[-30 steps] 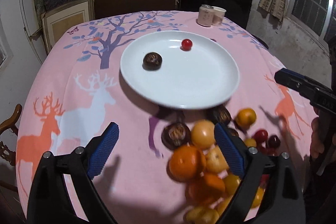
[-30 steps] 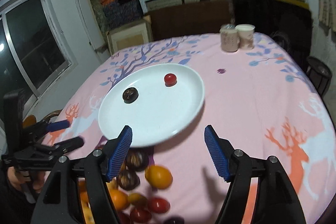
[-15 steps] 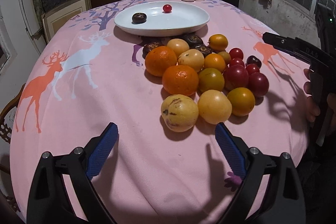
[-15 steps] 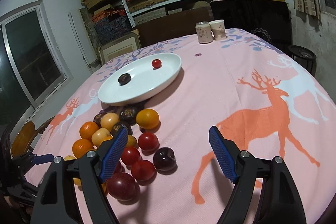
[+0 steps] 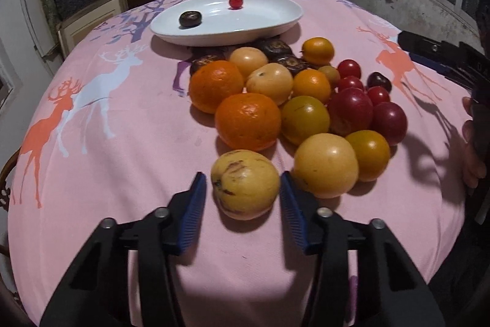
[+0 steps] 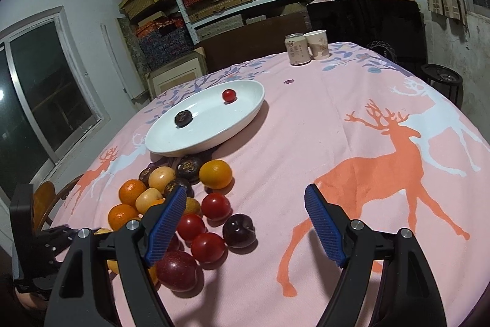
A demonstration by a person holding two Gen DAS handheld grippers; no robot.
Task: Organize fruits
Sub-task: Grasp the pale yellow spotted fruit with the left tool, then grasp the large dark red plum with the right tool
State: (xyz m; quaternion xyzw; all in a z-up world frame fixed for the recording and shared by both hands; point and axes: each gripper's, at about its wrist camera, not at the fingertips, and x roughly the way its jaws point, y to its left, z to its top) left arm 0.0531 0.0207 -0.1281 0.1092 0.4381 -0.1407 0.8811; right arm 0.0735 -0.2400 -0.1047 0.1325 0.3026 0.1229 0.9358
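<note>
1. On the surface (image 5: 128, 149), which is covered with a pink deer-print cloth, a pile of fruit (image 5: 294, 100) lies near the front edge, just in front of a white plate (image 5: 288, 17).
2. The left tongs (image 5: 242, 192) are closing around a yellow spotted fruit (image 5: 245, 184) at the near end of the pile; the fruit sits between the blue pads (image 5: 191, 213), with a thin gap visible on the left side and the right pad at its skin.
3. That fruit rests on the cloth, just beside a large yellow fruit (image 5: 326, 164) and just in front of an orange (image 5: 247, 121).
4. The right tongs (image 6: 245, 227) stand wide apart with nothing gripped, above the red end of the pile; the left pad overlaps a red cherry tomato (image 6: 190, 226), and a dark plum (image 6: 239, 230) lies between the fingers.
5. The plate holds a dark brown fruit (image 5: 190, 18) and a small red tomato (image 5: 235, 2), well apart from each other.
6. At the far edge a can (image 6: 296, 48) and a paper cup (image 6: 318, 44) stand touching.
</note>
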